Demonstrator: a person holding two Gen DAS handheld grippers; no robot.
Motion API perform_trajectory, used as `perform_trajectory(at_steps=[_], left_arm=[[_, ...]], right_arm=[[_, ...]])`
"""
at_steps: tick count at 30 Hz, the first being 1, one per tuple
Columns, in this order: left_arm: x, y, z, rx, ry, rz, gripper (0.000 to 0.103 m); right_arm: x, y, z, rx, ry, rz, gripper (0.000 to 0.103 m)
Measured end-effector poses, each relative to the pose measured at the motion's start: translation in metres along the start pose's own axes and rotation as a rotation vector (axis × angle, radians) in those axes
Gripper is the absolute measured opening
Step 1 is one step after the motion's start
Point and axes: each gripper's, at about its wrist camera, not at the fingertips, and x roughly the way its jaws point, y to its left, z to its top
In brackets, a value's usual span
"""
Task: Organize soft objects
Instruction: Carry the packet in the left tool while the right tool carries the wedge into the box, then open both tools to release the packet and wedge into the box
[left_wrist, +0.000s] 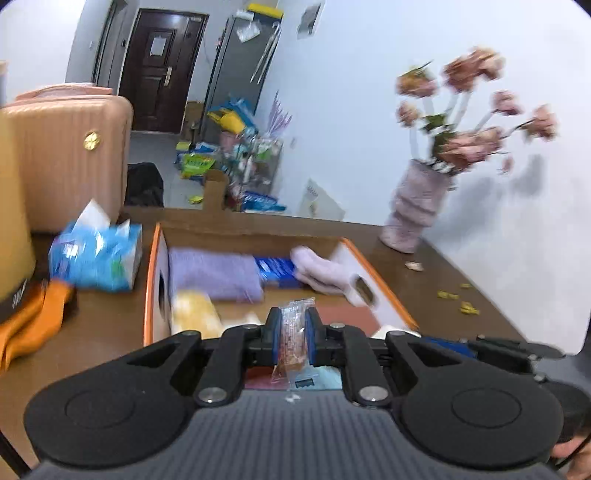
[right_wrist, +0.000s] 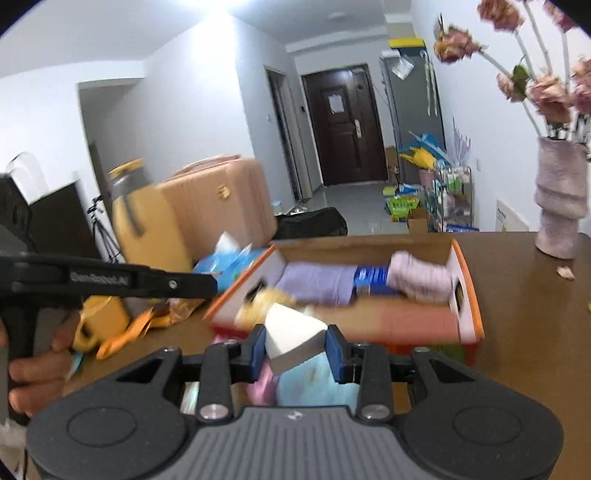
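The left gripper (left_wrist: 292, 334) clamps a light, crinkly snack packet (left_wrist: 293, 338) mid-body, the right gripper (right_wrist: 296, 345) a compressible white wedge (right_wrist: 293, 334) — both above the desk (right_wrist: 524, 295), near the box (right_wrist: 469, 280).

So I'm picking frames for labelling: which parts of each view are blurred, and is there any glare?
Left wrist view: the tissue pack and flowers are smeared, while the left gripper and its snack packet stay sharp. Right wrist view: a ceiling light blows out, and the box contents are smeared.
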Motion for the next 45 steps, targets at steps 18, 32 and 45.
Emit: perform_trajectory(at_steps=[18,32,45], left_arm=[[0.139,0.076,0.024,-0.097,0.194,0.116,0.044],[0.055,0.054,0.043,-0.035,0.089,0.21,0.06],[-0.079,-0.003,-0.023,0.278,-0.187,0.344,0.086]], right_arm=[[0.228,-0.06,0.039,0.241,0.334,-0.008,0.042],[0.174,-0.035,0.058,0.107,0.278,-0.046,0.069],[-0.029,-0.013,0.05,-0.204,-0.025,-0.282,0.083]])
